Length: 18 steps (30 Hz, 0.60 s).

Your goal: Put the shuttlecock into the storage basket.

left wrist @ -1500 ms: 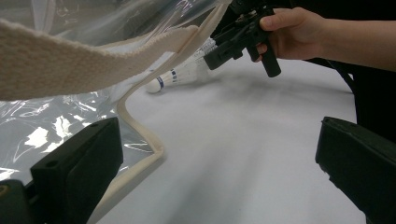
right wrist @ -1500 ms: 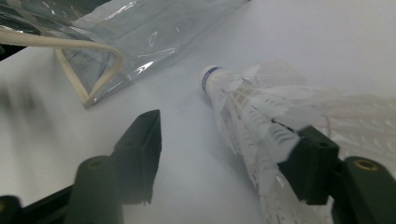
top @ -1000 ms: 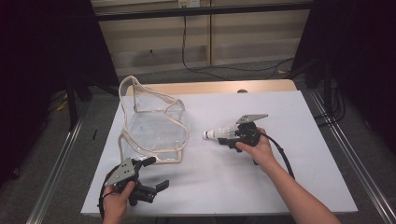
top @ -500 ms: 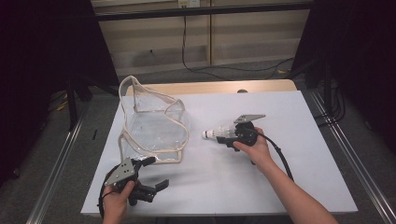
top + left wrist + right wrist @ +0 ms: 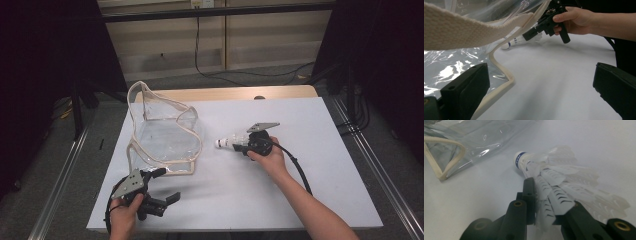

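A white feather shuttlecock (image 5: 227,142) with a blue-banded cork lies on the white table (image 5: 300,120), its cork pointing left toward a clear plastic bag (image 5: 165,132) trimmed in cream webbing. My right gripper (image 5: 240,146) has just been closing, and its jaws now pinch the feather skirt (image 5: 554,170); the right gripper (image 5: 549,195) is shut on it. My left gripper (image 5: 167,184) sits near the table's front left, by the bag's front corner, with its jaws wide apart. The left gripper (image 5: 541,82) has only bare table between its jaws, and the bag's trim (image 5: 501,72) runs past its left jaw.
The bag (image 5: 474,137) stands partly upright with its mouth open and covers the table's left half. A black cable (image 5: 295,170) trails from the right gripper along the forearm. Metal rails flank the table on both sides.
The right gripper's jaws have drawn in on the shuttlecock's feathers. Both hands stay about where they were, and the bag has not moved.
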Motion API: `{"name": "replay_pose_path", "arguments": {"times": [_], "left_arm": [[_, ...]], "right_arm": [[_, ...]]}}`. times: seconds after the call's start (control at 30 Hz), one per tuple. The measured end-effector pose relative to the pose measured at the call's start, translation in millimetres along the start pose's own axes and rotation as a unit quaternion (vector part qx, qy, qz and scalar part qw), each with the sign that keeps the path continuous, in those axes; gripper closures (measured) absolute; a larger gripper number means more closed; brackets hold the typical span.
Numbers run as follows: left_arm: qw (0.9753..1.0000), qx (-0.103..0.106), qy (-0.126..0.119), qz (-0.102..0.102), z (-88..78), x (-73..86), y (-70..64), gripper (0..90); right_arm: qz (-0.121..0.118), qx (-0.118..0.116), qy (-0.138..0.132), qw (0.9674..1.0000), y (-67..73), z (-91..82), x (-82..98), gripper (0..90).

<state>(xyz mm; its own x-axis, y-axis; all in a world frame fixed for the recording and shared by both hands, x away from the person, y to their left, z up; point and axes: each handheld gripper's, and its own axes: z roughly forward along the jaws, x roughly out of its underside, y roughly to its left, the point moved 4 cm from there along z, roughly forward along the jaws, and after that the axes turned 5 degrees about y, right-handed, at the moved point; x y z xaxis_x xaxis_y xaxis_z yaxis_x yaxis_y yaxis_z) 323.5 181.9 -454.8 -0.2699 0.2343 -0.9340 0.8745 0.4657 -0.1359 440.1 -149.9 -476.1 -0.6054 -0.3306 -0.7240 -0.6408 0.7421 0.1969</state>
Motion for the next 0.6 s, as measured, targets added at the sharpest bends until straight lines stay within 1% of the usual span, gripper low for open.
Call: {"name": "replay_pose_path", "arguments": {"times": [0.2, 0.43, 0.6], "left_arm": [[1.0000, 0.001, -0.001, -0.001, 0.0, -0.4, -0.5, 0.9], [1.0000, 0.001, -0.002, 0.002, 0.1, -1.0, -0.9, 0.8], [1.0000, 0.000, -0.002, 0.001, -0.1, -1.2, -1.2, 0.8]], "right_arm": [[-0.009, -0.006, 0.006, 0.9999, 0.1, -1.7, -0.5, 82.3], [-0.003, -0.014, 0.009, 0.9999, -1.1, -8.7, -0.8, 84.0], [-0.012, -0.020, 0.012, 0.9997, 0.5, -11.9, -0.9, 84.5]]}}
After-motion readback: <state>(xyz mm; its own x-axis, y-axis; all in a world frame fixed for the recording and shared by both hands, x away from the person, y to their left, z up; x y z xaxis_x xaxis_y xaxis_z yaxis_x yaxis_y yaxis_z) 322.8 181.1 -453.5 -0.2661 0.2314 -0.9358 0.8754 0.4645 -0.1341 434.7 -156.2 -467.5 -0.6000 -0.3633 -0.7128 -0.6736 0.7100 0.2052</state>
